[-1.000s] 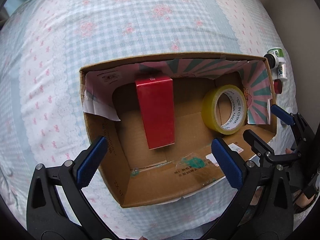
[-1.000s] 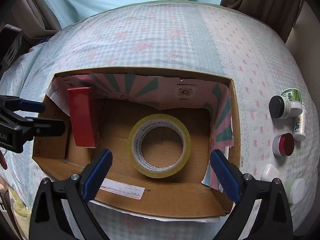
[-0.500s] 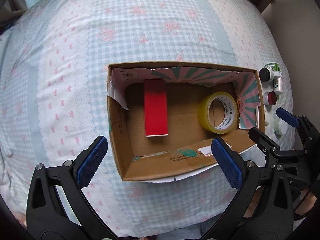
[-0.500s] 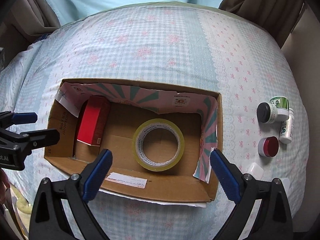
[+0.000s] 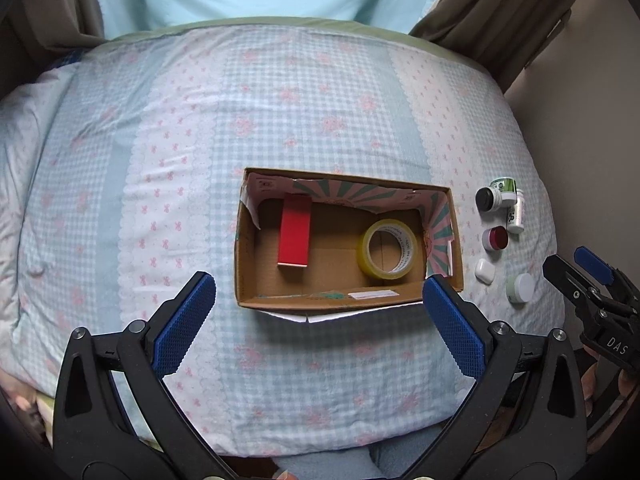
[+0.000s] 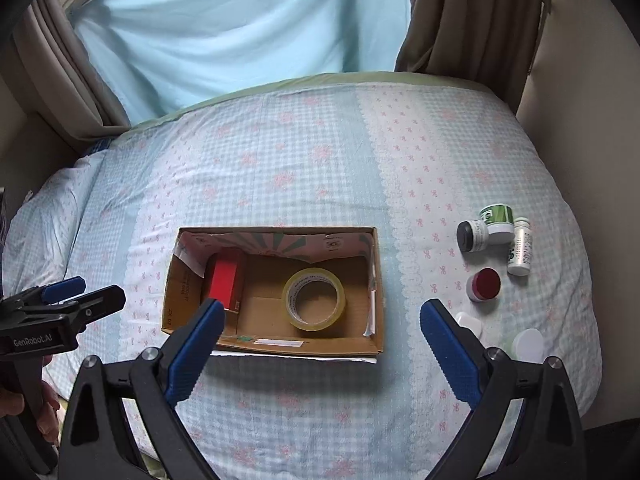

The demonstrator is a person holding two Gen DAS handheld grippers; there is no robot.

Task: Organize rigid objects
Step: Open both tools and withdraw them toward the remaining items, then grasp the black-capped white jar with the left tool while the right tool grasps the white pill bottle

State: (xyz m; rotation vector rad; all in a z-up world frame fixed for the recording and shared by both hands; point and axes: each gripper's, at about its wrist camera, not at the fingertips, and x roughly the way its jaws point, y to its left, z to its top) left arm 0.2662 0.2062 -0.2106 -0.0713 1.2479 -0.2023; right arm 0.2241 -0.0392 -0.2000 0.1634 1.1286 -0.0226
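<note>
Both the left gripper (image 5: 316, 312) and the right gripper (image 6: 320, 336) are being held wide apart, gripping nothing, above the bed (image 6: 304, 168). A red box (image 5: 294, 236) and yellow tape roll (image 5: 387, 249) are lying inside the cardboard box (image 5: 344, 300); small jars (image 6: 485, 284) are sitting beside it.

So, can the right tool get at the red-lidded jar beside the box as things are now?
Probably yes. The right tool is open and empty, and the red-lidded jar stands on the bedspread outside the box, uncovered from above. The white case lies close, so approach carefully.
</note>
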